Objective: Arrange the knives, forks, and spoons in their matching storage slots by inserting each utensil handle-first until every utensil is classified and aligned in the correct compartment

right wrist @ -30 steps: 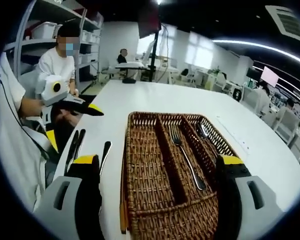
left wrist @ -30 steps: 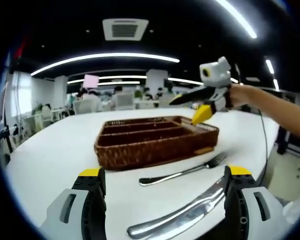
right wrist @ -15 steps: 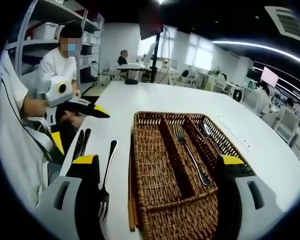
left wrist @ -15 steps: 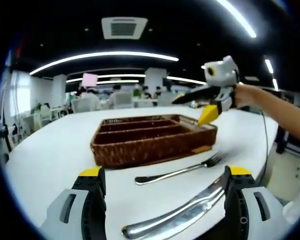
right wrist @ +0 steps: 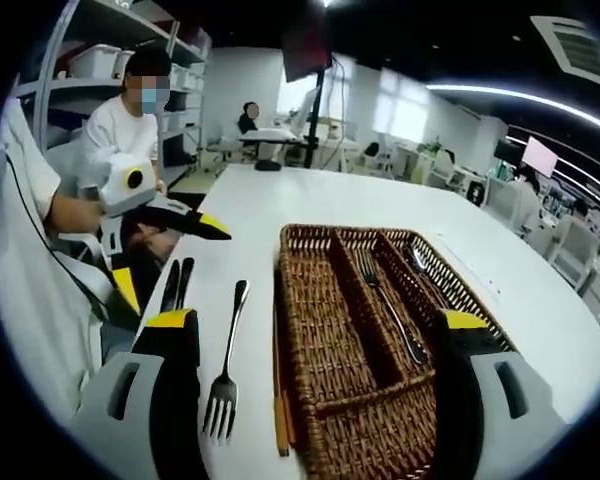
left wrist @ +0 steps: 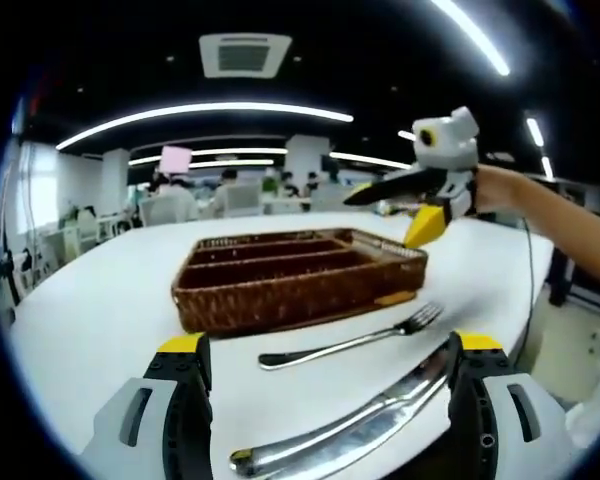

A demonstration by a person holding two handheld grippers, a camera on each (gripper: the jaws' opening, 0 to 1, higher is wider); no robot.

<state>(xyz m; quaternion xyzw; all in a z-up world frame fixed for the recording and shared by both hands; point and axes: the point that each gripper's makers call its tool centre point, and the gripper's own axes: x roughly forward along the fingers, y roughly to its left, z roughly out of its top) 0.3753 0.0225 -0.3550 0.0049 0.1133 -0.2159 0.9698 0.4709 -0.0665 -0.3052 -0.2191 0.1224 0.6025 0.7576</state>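
Note:
A brown wicker tray (left wrist: 280,295) with three long compartments sits on the white table. In the right gripper view the tray (right wrist: 370,430) holds a fork (right wrist: 390,305) in its middle slot and a spoon (right wrist: 417,262) in the right slot. Another fork (left wrist: 350,340) lies loose in front of the tray, with two knives (left wrist: 350,430) nearer my left gripper (left wrist: 330,400), which is open and holds nothing. That loose fork (right wrist: 228,370) and the knives (right wrist: 177,285) lie left of the tray. My right gripper (right wrist: 315,390) is open above the tray's near end.
The right gripper (left wrist: 380,220) hovers over the tray's far right corner. The left gripper (right wrist: 178,266) is held over the knives. A thin orange strip (right wrist: 281,425) lies beside the tray. A person (right wrist: 130,110) sits behind. The table edge (left wrist: 520,320) runs close on the right.
The right gripper's camera has drifted back and toward the loose cutlery, so the table fork now shows whole. The left gripper's view shifted slightly. Both grippers stay open and no utensil moved.

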